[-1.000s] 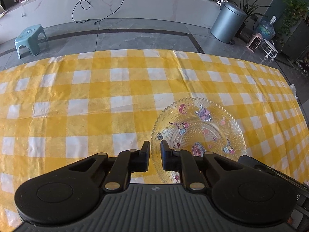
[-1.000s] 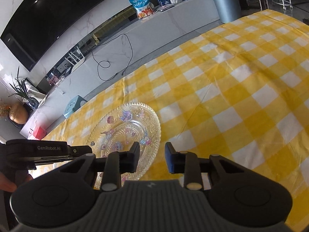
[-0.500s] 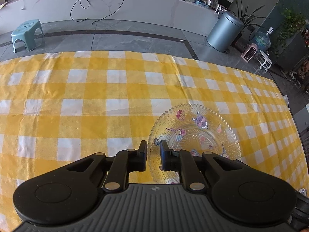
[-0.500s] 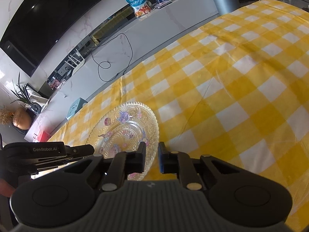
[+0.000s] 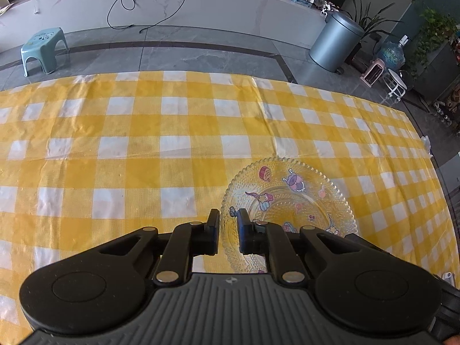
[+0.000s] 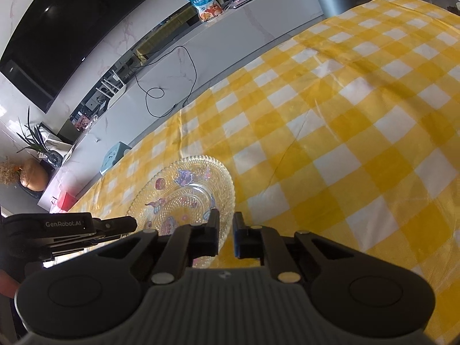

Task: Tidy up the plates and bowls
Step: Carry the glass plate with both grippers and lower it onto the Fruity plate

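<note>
Jaws of both grippers stand nearly together, each pair straddling the rim of the one glass plate (image 5: 290, 198) in view. The left gripper (image 5: 228, 224) has the near left rim between its jaws; the right gripper (image 6: 225, 227) has the near right rim between its own. Whether the pads actually press on the glass cannot be told, since the clear rim blurs against the cloth; the narrow gaps suggest a two-sided clamp.

The plate lies flat on the bench (image 5: 115, 149), on the yellow checked cloth, toward its near right part in the left wrist view. No bowl, rack or second plate shows in either view. Judged from this, organizing is at an early stage: one plate engaged, not visibly lifted, with no destination in sight.
</note>
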`<action>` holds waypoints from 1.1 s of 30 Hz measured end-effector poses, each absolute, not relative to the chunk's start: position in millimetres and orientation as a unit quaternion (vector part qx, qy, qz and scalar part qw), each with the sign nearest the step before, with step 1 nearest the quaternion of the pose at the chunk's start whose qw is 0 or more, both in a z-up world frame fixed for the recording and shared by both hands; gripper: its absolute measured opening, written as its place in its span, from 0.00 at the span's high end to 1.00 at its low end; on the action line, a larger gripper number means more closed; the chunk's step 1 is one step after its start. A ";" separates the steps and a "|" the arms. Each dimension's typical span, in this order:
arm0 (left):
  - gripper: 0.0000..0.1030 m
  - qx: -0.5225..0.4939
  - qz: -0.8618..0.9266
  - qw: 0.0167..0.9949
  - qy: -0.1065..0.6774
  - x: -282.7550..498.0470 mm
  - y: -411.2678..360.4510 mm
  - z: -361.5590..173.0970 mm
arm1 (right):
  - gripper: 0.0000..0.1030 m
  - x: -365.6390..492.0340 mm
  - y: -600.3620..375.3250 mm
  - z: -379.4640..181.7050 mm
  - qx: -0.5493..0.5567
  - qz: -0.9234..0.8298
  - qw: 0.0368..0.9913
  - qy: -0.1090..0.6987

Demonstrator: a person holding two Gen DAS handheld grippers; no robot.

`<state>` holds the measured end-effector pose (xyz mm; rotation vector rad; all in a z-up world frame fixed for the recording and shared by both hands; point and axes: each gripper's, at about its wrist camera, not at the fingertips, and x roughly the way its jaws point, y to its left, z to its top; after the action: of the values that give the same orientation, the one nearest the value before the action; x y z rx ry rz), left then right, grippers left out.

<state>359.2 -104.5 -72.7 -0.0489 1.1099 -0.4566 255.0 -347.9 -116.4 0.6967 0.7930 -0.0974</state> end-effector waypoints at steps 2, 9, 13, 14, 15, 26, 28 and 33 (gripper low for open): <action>0.87 -0.020 -0.215 0.825 0.522 353.4 -105.7 -68.2 | 0.93 249.7 -348.4 -112.8 0.332 -0.045 0.863 0.377; 0.87 -0.016 -0.216 0.822 0.526 325.5 -110.7 -55.1 | 0.93 220.8 -354.5 -104.5 0.341 -0.047 0.858 0.381; 0.87 -0.011 -0.214 0.822 0.528 304.4 -115.8 -46.6 | 0.93 199.0 -357.0 -100.4 0.345 -0.051 0.857 0.379; 0.87 -0.010 -0.213 0.822 0.529 299.3 -116.8 -44.8 | 0.93 193.3 -357.7 -99.2 0.346 -0.051 0.857 0.379; 0.87 -0.009 -0.212 0.821 0.530 292.6 -118.0 -43.2 | 0.93 186.5 -358.4 -98.1 0.348 -0.052 0.856 0.379; 0.87 -0.020 -0.197 0.828 0.525 214.0 -122.1 -28.7 | 0.93 120.2 -365.3 -91.2 0.359 -0.052 0.851 0.379; 0.87 -0.029 -0.202 0.826 0.525 202.2 -121.2 -29.1 | 0.93 109.5 -367.1 -91.2 0.359 -0.056 0.851 0.379; 0.87 -0.036 -0.198 0.823 0.531 173.7 -121.8 -31.6 | 0.93 85.1 -373.0 -92.5 0.362 -0.060 0.850 0.377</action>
<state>173.7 -121.8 -31.6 -0.0767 1.1303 -0.4204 85.1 -373.0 -92.5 0.7627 0.7950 -0.1256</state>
